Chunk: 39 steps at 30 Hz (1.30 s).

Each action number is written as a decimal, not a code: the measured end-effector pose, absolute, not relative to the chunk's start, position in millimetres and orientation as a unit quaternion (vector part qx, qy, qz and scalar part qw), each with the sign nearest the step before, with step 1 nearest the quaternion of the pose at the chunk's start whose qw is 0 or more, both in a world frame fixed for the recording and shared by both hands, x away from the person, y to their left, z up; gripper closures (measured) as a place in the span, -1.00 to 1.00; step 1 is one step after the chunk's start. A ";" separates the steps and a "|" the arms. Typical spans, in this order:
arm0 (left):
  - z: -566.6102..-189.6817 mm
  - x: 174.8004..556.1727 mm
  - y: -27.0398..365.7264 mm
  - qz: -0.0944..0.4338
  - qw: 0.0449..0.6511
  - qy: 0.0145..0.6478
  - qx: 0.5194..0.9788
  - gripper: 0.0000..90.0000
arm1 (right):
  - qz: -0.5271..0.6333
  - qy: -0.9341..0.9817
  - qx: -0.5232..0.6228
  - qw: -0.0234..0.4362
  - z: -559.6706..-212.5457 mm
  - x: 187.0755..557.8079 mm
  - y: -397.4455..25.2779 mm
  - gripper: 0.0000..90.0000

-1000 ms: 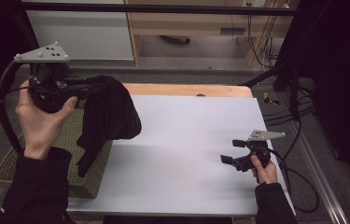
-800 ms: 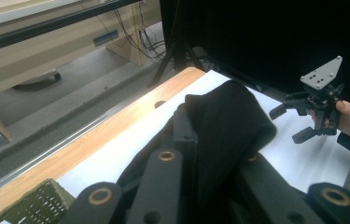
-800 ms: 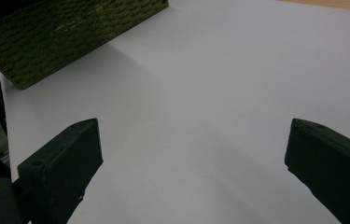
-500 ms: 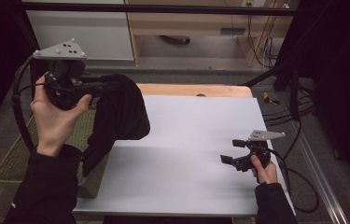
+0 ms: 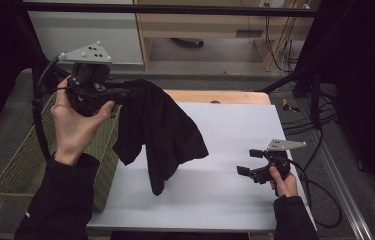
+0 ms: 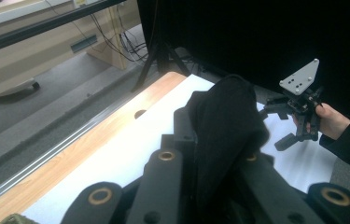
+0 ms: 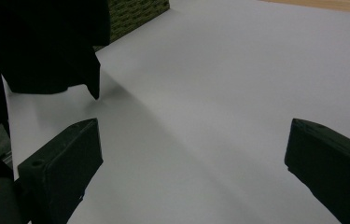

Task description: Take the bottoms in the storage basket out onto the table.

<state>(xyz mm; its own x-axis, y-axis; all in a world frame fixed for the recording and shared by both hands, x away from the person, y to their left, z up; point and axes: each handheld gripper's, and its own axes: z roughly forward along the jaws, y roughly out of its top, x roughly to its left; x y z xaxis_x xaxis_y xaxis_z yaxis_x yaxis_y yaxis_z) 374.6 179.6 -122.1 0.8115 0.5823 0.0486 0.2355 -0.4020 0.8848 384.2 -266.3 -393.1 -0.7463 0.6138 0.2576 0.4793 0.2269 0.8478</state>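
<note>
Left gripper clamps black garment, lifted over table's left, beside basket | right gripper agape, idle (near right) | judged: raise until hem clears, then spread flat.
</note>
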 end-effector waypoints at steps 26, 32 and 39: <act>-173.9 396.7 155.2 0.149 0.475 0.251 0.830 0.91 | 0.513 0.780 0.351 0.065 -393.4 384.2 -265.6 -0.90; -186.5 400.5 148.6 0.143 0.471 0.252 0.833 0.91 | 0.513 0.780 0.351 0.065 -393.6 384.3 -265.5 -0.90; -201.3 404.1 140.2 0.136 0.466 0.251 0.838 0.91 | 0.512 0.782 0.350 0.065 -393.8 384.5 -265.3 -0.90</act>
<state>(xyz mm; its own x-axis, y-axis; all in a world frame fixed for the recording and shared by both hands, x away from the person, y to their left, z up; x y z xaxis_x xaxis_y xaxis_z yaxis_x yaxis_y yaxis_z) 404.1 140.2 -201.3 0.8374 0.5466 -0.0064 0.2935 -0.4397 0.8488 384.5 -265.3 -393.8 -0.7461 0.6140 0.2576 0.4814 0.2301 0.8458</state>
